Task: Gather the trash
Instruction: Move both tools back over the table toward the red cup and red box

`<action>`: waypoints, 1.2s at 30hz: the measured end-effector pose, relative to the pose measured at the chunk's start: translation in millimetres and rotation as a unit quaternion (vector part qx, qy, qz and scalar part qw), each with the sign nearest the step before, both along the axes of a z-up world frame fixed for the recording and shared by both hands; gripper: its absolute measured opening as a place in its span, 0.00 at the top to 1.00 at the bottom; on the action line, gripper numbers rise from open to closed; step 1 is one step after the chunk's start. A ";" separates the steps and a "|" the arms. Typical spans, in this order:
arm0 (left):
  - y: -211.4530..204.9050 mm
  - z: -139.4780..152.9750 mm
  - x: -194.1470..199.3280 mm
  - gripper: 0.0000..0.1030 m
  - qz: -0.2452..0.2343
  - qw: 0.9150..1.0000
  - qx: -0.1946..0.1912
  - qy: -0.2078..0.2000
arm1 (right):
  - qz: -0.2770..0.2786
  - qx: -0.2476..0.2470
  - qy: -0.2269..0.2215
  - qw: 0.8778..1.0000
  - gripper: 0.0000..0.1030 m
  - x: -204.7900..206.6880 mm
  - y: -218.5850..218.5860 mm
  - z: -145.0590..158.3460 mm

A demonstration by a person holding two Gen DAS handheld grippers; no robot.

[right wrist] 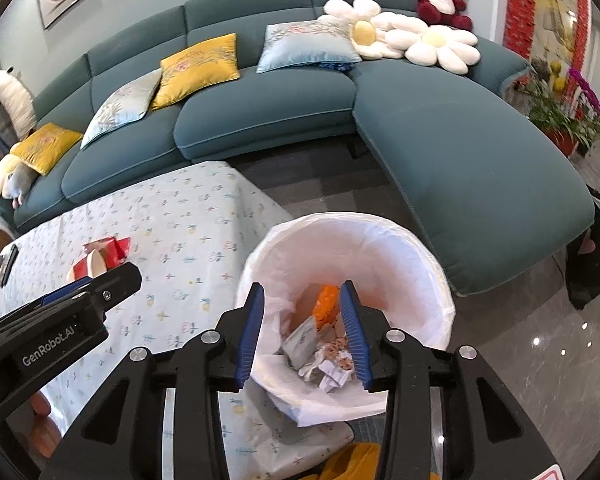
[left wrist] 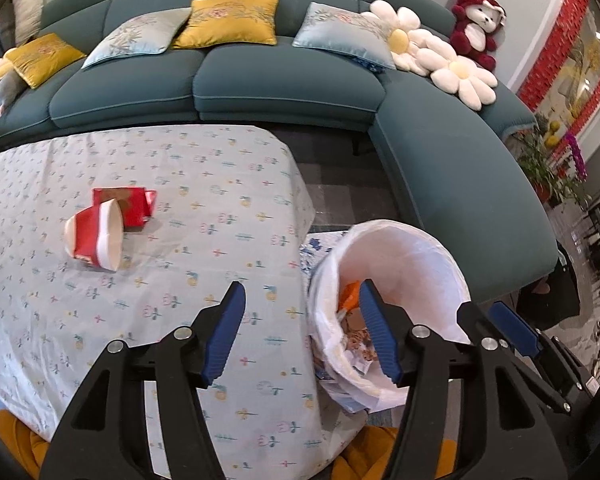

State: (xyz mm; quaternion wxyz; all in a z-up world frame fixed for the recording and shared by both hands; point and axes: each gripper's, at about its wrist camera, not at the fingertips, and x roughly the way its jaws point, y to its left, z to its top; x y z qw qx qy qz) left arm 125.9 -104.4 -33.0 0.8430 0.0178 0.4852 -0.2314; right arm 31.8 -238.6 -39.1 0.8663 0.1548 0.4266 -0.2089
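Our right gripper (right wrist: 302,330) hangs over the white-lined round trash bin (right wrist: 420,248), blue pads parted with nothing between them, and our left gripper (left wrist: 300,332) beside it straddles the table's right edge, jaws wider and likewise empty. We judge a drop just finished: crumpled paper and an orange wrapper (right wrist: 326,300) lie in the bin. Next, one gripper must reach the tipped red-and-white paper cup (left wrist: 96,238) and the flattened red carton (left wrist: 130,204) touching it, left of centre on the floral tablecloth (left wrist: 204,184).
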 end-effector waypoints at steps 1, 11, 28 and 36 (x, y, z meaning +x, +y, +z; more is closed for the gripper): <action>4.8 0.5 1.1 0.44 0.005 1.000 -0.001 0.000 | 0.004 -0.002 0.000 1.000 0.62 2.0 5.0 0.9; 53.0 -1.1 10.8 0.39 0.052 0.999 -0.008 0.000 | 0.039 -0.017 0.010 0.999 0.58 17.5 49.6 3.5; 156.8 -34.7 41.0 0.23 0.161 0.987 0.015 0.016 | 0.097 -0.023 0.034 0.994 0.50 59.5 123.1 -14.0; 191.0 -67.9 77.4 0.17 0.183 0.982 0.041 0.037 | 0.111 -0.007 0.056 0.992 0.50 93.8 137.6 -39.7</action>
